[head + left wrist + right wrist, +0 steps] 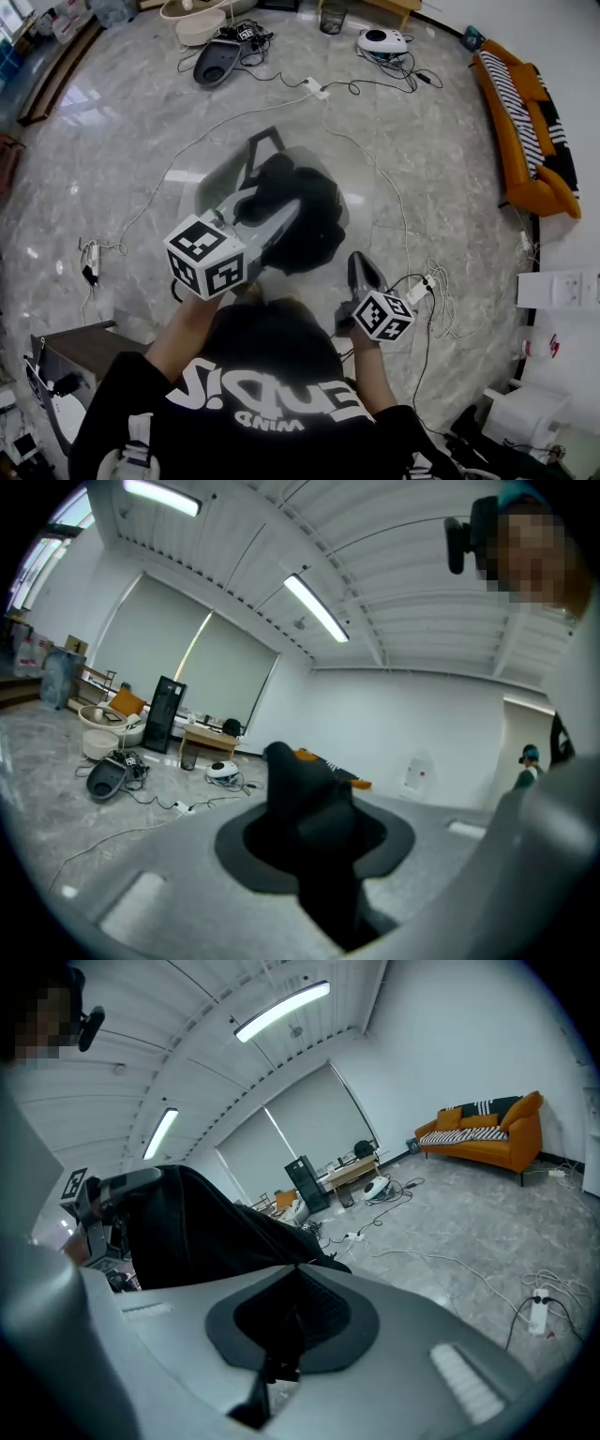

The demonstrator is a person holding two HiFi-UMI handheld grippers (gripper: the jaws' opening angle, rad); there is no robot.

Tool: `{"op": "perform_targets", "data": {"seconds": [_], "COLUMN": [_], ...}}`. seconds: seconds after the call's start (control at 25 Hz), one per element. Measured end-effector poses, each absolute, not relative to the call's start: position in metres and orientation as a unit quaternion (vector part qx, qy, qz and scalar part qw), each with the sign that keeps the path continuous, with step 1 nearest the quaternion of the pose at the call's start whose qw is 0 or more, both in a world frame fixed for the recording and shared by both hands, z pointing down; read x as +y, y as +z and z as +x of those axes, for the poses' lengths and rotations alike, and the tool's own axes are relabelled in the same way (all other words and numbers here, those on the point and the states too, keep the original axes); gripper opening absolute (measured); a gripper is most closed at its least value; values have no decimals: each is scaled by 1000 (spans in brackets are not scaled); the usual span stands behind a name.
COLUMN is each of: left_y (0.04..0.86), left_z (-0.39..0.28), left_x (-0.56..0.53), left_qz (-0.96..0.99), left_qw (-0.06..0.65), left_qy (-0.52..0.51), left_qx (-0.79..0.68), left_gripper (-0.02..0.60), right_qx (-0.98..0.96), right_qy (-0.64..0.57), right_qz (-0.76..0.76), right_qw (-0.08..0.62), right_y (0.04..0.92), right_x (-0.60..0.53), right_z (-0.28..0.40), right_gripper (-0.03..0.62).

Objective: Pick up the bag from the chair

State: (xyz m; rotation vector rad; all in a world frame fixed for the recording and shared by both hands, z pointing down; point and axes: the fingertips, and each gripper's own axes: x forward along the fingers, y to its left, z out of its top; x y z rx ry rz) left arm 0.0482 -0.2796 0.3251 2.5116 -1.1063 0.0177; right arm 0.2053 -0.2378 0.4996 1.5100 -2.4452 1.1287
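The black bag point(305, 217) hangs in the air over the marble floor, in front of the person. My left gripper point(281, 216) reaches into it from the lower left and is shut on it. In the left gripper view a fold of the bag's black fabric point(305, 799) stands up out of the closed jaws. My right gripper point(357, 260) sits lower right, at the bag's bottom edge. In the right gripper view the bag point(187, 1232) fills the left side and its edge runs into the closed jaws of the right gripper point(295, 1274); a dark strip hangs below them.
An orange sofa point(525, 117) lines the right wall. Cables, a power strip point(317, 90), a white device point(382, 40) and a dark device point(216, 62) lie on the far floor. A dark cabinet point(70, 342) stands at lower left, white boxes point(553, 289) at right.
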Motion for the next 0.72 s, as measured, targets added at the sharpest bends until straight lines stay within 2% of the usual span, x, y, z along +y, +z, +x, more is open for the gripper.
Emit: {"op": "perform_targets", "data": {"seconds": [0.24, 0.52, 0.72], "left_y": [307, 285, 273], "left_z": [53, 54, 45], "left_x": [-226, -163, -111], "left_qz": [907, 922, 930], "left_qw": [165, 168, 170], "left_qy": [4, -38, -47], "left_qx": [-386, -347, -321], "left_gripper": [104, 103, 103], "right_qx": [-792, -763, -753], "right_qy": [357, 346, 347], "right_qz": [493, 545, 558], "right_qw": [46, 40, 30], "right_y": [506, 506, 507], "right_x": [-210, -167, -111], "right_z": [202, 216, 200], "right_gripper": [0, 0, 0]}}
